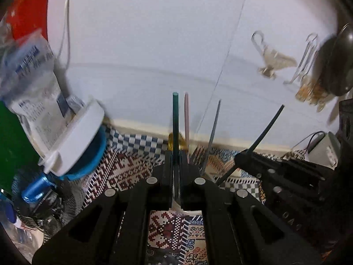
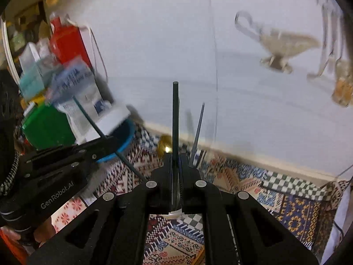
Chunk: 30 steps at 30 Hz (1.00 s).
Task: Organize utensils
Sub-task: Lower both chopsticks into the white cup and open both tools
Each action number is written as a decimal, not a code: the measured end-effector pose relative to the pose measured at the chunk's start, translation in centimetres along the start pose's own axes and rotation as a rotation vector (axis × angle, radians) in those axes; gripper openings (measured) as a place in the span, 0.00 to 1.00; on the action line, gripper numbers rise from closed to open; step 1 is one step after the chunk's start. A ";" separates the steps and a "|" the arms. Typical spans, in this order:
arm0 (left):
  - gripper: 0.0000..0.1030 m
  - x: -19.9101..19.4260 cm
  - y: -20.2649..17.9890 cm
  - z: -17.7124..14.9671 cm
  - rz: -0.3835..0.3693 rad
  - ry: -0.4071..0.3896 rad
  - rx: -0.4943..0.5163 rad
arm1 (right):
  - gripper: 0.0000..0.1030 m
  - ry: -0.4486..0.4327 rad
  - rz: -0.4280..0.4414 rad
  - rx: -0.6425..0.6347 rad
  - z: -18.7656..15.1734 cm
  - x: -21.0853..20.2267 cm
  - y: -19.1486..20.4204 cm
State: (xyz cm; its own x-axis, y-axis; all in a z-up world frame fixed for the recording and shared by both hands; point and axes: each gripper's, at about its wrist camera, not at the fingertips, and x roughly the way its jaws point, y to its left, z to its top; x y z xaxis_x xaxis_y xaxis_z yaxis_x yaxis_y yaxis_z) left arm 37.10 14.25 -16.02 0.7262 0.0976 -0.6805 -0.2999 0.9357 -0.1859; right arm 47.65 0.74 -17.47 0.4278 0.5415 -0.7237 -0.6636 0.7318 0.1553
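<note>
My left gripper (image 1: 175, 154) is shut on a dark green stick-like utensil (image 1: 175, 119) that stands upright between the jaws. My right gripper (image 2: 175, 154) is shut on a second dark green utensil (image 2: 175, 114), also upright. Each gripper shows in the other's view: the right one (image 1: 240, 154) with its utensil slanting (image 1: 267, 128), the left one (image 2: 110, 142) with its utensil slanting (image 2: 88, 116). Behind them a pink utensil (image 1: 186, 114) and a grey one (image 1: 213, 132) stand upright over the patterned cloth (image 1: 123, 163); their holder is hidden.
A tilted white-lidded container with a blue rim (image 1: 77, 141), a green box (image 2: 46, 128) and a red bag (image 2: 66, 42) crowd the left. Binder clips hang on the white wall (image 1: 269, 59). A gold object (image 2: 164, 146) sits at the wall's base.
</note>
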 end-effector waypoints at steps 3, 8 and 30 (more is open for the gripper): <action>0.03 1.9 0.4 -0.4 -0.007 0.051 -0.015 | 0.05 0.046 0.001 -0.001 -0.6 1.7 0.0; 0.03 2.9 0.6 -0.5 -0.004 0.071 -0.022 | 0.05 0.073 0.003 0.006 -0.7 2.9 0.0; 0.31 -3.6 -1.4 -0.8 0.009 0.009 0.064 | 0.26 -0.017 -0.059 -0.005 -1.7 -5.2 -1.0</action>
State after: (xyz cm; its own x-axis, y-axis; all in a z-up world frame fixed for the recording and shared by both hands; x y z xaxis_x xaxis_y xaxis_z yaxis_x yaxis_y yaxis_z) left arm 34.46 12.31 -13.85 0.7181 0.1035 -0.6882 -0.2662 0.9545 -0.1342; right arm 45.09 -3.50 -14.99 0.4763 0.5047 -0.7200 -0.6400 0.7605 0.1097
